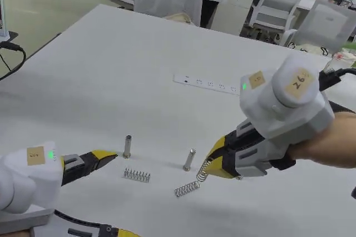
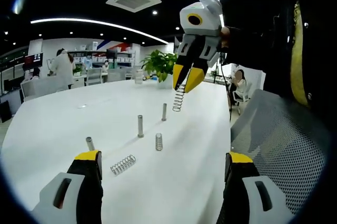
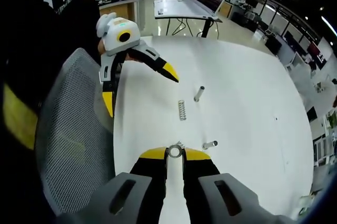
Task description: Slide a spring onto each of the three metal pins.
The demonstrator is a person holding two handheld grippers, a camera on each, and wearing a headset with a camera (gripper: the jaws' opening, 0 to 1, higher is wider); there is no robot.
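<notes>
Spring (image 1: 202, 171) pinched by one end in right claw (image 1: 216, 166), dangling just beside a pin (image 1: 190, 159) toward the near edge of the surface (image 1: 139, 70). Light, floppy wire, likely to sway; gripping nearer mid-coil should steady it. Left claw (image 2: 164, 156) wide, empty.

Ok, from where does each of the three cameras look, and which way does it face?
Left gripper view: rides the left tongs, faces across the white table toward the right tongs; its own open jaws rise at the bottom.
Right gripper view: rides the right tongs, faces back at the left tongs; own jaws pinch a spring; the person's dark clothes at left.
Head view: on the person's head, looks forward and down at the table; both tongs and a forearm show.
Shared: all three show the pins.
</notes>
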